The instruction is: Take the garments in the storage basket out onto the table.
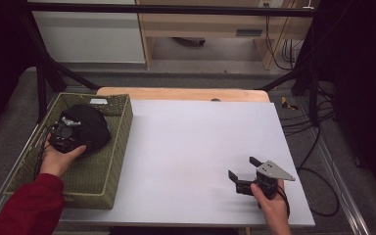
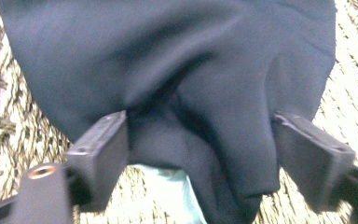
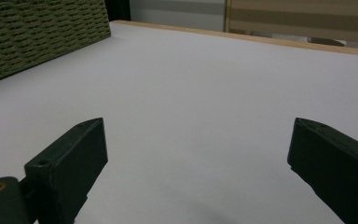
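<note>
A dark cloth (image 1: 92, 125) lies bunched in the far end of a woven green basket (image 1: 108, 171) at the table's left. My left gripper (image 1: 72, 129) reaches down into it from the near side. In the left gripper view the cloth (image 2: 168, 56) hangs in folds between the jaws of the left gripper (image 2: 200, 135), which stand wide apart with the fabric brushing both. A pale blue piece (image 2: 168, 186) peeks out under the cloth. My right gripper (image 1: 241, 167) rests low over the white table top (image 1: 191, 142) at the front right, open, with nothing between its jaws (image 3: 198, 140).
The basket's side wall (image 3: 37, 32) stands far off to the left in the right gripper view. A wooden edge (image 1: 181, 93) runs along the table's far side. Black frame bars and cables (image 1: 318, 117) flank the table on the right.
</note>
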`<state>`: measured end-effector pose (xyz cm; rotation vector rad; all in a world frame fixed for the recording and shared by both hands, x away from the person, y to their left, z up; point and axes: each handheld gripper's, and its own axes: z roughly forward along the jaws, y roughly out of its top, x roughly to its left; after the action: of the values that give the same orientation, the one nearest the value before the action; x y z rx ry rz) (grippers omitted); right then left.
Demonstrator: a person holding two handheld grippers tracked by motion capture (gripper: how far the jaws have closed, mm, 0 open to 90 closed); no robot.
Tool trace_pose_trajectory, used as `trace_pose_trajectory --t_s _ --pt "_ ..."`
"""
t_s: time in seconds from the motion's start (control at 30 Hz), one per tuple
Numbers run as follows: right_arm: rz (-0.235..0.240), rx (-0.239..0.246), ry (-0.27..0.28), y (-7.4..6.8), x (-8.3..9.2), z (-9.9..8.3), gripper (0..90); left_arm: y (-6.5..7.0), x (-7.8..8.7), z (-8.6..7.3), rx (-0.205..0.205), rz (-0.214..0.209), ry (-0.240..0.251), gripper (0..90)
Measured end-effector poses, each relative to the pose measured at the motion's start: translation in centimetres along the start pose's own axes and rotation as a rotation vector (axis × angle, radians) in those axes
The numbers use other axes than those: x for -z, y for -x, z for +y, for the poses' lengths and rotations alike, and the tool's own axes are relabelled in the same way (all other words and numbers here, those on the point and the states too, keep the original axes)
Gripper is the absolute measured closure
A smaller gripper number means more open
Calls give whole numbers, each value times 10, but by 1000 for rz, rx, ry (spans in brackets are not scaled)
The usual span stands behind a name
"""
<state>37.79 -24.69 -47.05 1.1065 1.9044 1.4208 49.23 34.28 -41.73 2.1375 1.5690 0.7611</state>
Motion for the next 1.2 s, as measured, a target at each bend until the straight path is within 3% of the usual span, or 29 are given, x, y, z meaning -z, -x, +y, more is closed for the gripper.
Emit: trace_pose_trajectory --t_s 0.03,0.1,0.13,0.17,0.2,0.23,0.27,0.3,0.33,0.43,0.67,0.93,1.2 --pt "0 2 0 0 0 0 49 0 0 0 2 -2 -3 279" --pt "1 2 0 0 0 0 49 -1 -1 -1 10 -14 -9 315" --pt "1 3 -1 0 0 0 49 -2 -1 -1 16 -28 -14 379" --pt "1 3 -1 0 0 0 49 -3 -2 -2 26 -46 -19 500" --pt "1 3 -1 0 0 0 49 -3 -3 -2 32 -66 -27 500" --pt "1 3 -1 0 0 0 50 -3 -5 -3 41 -81 -31 588" --pt "1 3 -1 0 0 0 50 -3 -5 -3 40 -85 -31 588" --pt "1 4 -1 0 0 0 49 -3 -5 -3 40 -89 -30 654" --pt "1 4 -1 0 0 0 49 -4 -4 -2 38 -91 -30 654" --pt "1 1 0 0 0 0 49 -6 -1 -1 51 -112 -13 767" --pt "1 1 0 0 0 0 49 -12 10 2 89 -181 33 807" --pt "1 2 -1 0 0 0 49 -21 37 13 168 -240 143 816" --pt "1 1 2 0 0 0 49 -30 59 25 198 -249 211 824"
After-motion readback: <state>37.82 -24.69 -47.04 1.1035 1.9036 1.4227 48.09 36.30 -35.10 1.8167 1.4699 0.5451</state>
